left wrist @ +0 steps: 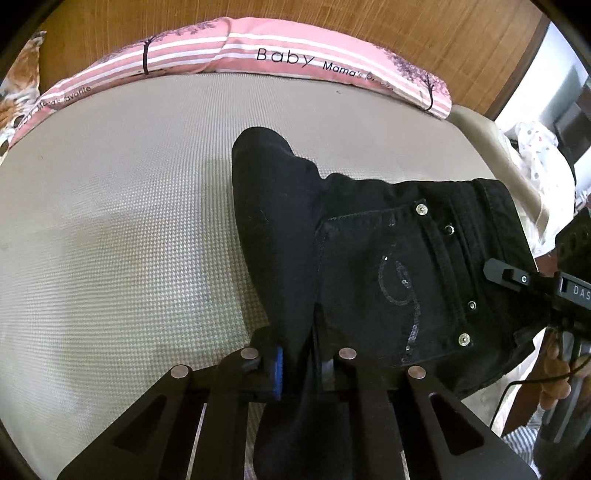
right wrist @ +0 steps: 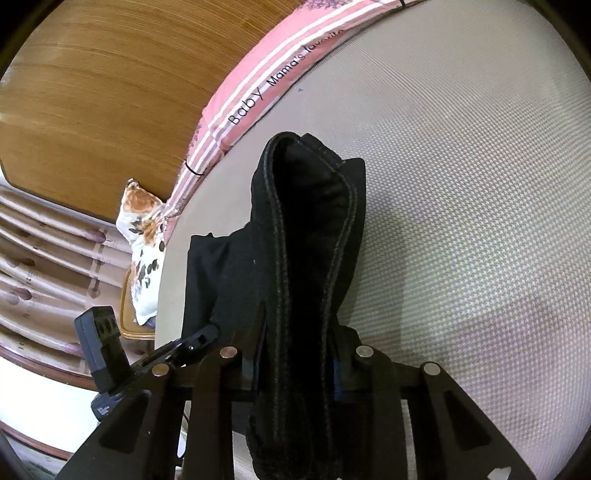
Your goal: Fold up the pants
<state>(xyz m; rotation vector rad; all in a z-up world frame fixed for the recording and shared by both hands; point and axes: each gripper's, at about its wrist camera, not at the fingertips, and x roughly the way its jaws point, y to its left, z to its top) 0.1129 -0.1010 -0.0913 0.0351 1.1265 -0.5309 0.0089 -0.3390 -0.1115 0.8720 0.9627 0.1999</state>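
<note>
step: lifting pants [left wrist: 388, 258] off the bed [left wrist: 129, 221] for a fold | left tool [left wrist: 299, 365] clenched on fabric | right tool [right wrist: 295, 365] grasping waistband | next: carry both edges across together, level

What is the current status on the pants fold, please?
Left tongs shut on black denim pants. Right tongs clamped on their bunched fabric. Pants lifted over the beige textured mattress. Nothing in the way.

Matt black denim pants [left wrist: 388, 266]; textured woven mattress [left wrist: 129, 221]; glossy wood headboard [left wrist: 258, 11].
</note>
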